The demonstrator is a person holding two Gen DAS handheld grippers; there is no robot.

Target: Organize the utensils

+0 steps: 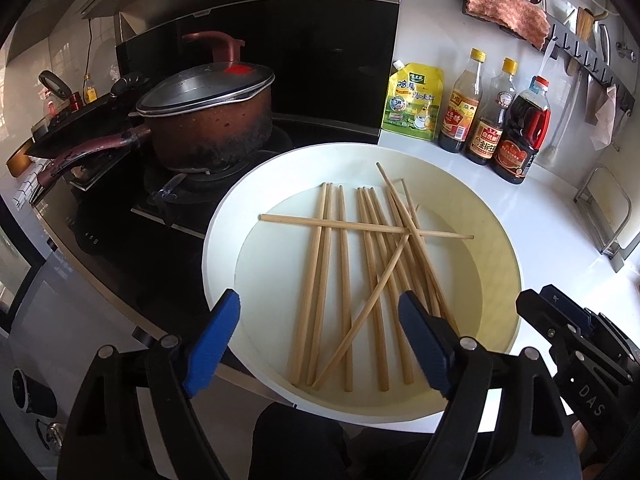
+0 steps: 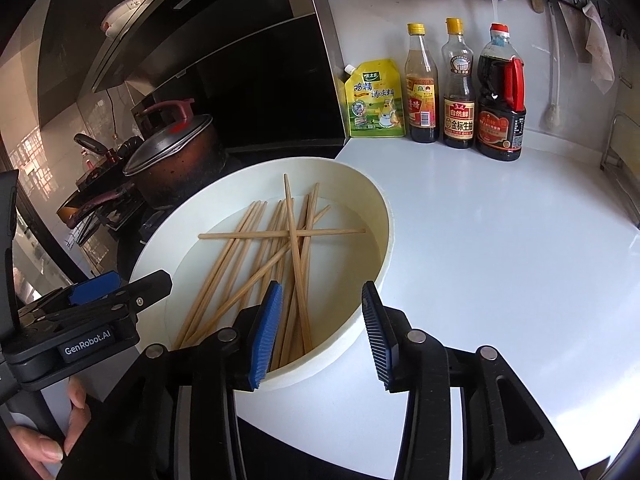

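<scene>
On the stove at far left sits a lidded pot (image 1: 208, 120). Right of it, the wooden chopsticks (image 1: 352, 272) lie crisscrossed inside the white basin (image 1: 224, 216) on the counter. The left gripper (image 1: 320, 340) hangs spread and empty above the basin's near rim. Only the right wrist view shows the right gripper (image 2: 320, 332), likewise spread, straddling the basin's right wall, plus the counter (image 2: 500, 260) before three sauce bottles (image 2: 460, 88).

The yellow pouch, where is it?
The yellow pouch stands at the back of the white counter, against the wall, between the black stove panel and the three sauce bottles, behind the white basin.
</scene>
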